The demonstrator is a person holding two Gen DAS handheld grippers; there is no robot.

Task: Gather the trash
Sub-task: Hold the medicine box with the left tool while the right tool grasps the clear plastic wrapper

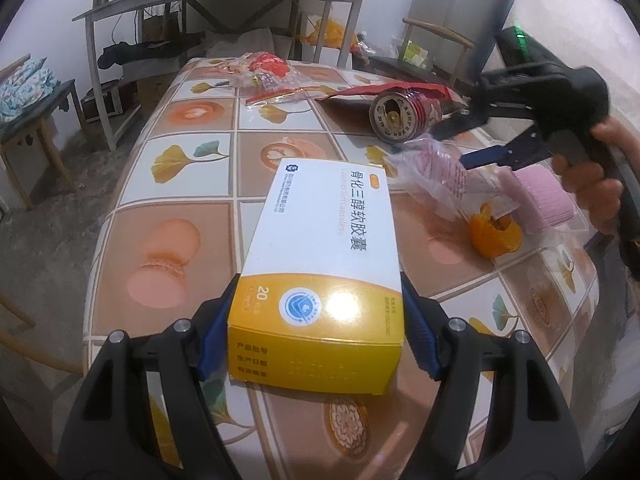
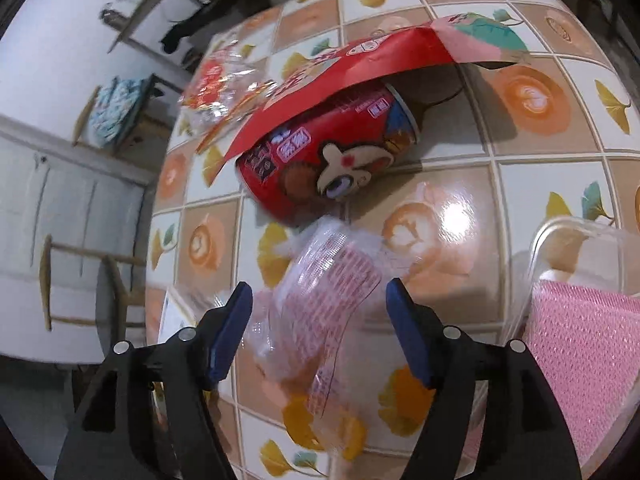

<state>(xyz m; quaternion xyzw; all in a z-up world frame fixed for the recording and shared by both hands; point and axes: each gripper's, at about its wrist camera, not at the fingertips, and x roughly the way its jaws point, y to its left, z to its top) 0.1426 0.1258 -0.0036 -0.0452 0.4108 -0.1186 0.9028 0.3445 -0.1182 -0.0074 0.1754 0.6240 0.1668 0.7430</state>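
The left gripper (image 1: pixel 316 316) is clamped on the medicine box (image 1: pixel 320 264). The right gripper (image 2: pixel 320 336), jaws apart, straddles the clear wrapper (image 2: pixel 324 300). It likely needs to close next.

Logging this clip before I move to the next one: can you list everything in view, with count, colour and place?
medicine box: 1, white and yellow, near table edge, clamped between the left tongs
can: 1, red, lying on its side mid-table, partly under the red wrapper
red wrapper: 1, red, draped over the can
clear wrapper: 1, transparent with pink print, between the right tongs' fingers
snack bag: 1, clear with red print, far end of table
orange peel: 1, orange, right side of table
pink pad: 1, pink, in a clear tray, right edge
table: 1, tile-pattern cloth
left tongs: shut on the box
right tongs: open around the clear wrapper
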